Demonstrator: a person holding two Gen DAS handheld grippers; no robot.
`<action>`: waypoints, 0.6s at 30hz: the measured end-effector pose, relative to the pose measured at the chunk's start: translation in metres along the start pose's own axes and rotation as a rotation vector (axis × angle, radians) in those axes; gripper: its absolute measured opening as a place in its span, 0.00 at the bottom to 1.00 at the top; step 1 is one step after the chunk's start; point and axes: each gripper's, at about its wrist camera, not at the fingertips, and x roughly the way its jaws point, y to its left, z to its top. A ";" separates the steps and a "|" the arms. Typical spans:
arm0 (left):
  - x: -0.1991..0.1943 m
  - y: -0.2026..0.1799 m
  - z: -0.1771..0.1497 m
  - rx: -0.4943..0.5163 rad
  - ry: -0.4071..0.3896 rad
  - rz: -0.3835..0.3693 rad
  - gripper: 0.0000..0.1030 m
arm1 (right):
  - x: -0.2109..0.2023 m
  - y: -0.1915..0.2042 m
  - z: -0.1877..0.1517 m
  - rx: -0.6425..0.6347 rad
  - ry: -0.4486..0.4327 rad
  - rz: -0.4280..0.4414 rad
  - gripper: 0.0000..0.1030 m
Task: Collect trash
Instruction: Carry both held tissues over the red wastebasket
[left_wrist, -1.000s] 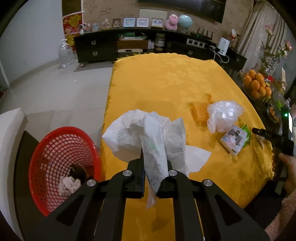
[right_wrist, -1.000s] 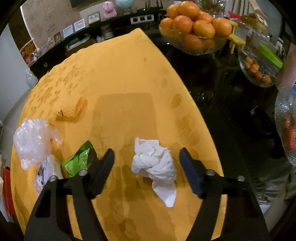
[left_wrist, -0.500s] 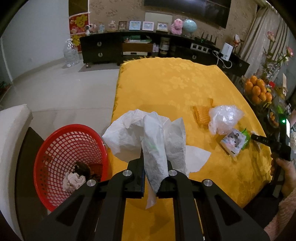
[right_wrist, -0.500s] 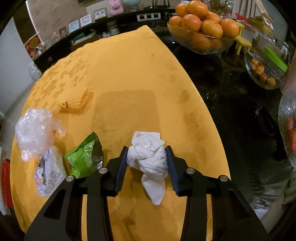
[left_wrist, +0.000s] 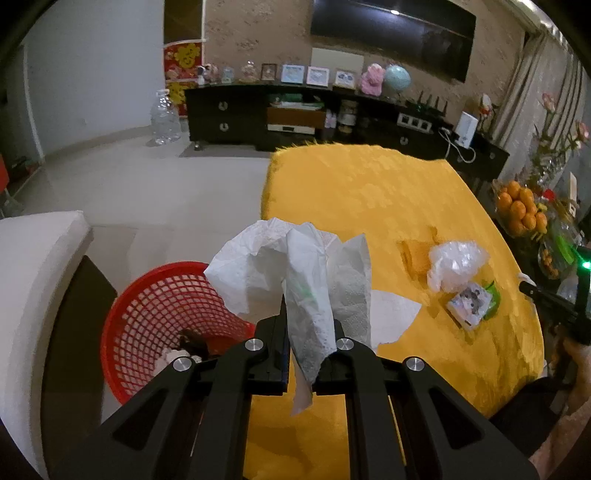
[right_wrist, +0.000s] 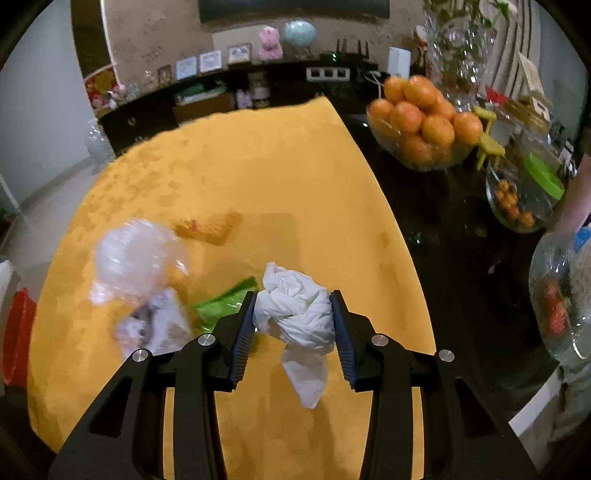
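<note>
Both grippers lifted off yellow cloth (right_wrist: 266, 184), right jaws just closed on crumpled tissue (right_wrist: 295, 314), left jaws clamping paper towel (left_wrist: 310, 273).

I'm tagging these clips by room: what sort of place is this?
Most likely a home living room: a wall-mounted TV over a dark media cabinet lined with framed photos, plus a bowl of oranges.

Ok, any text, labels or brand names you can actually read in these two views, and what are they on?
None can be read.
Red poster on the far wall: gold characters, too blurred.
Packet with a cartoon picture on the yellow cloth: print too small.
Green wrapper: no legible print.
Framed cards on the cabinet: too small.
Blue label on the glass jar: blurred.
</note>
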 end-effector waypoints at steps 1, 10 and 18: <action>-0.002 0.002 0.000 -0.004 -0.005 0.003 0.07 | -0.005 0.002 0.002 -0.003 -0.010 0.008 0.38; -0.031 0.026 0.007 -0.051 -0.074 0.054 0.07 | -0.042 0.043 0.029 -0.069 -0.089 0.098 0.38; -0.054 0.047 0.010 -0.097 -0.115 0.104 0.07 | -0.073 0.093 0.046 -0.140 -0.153 0.200 0.38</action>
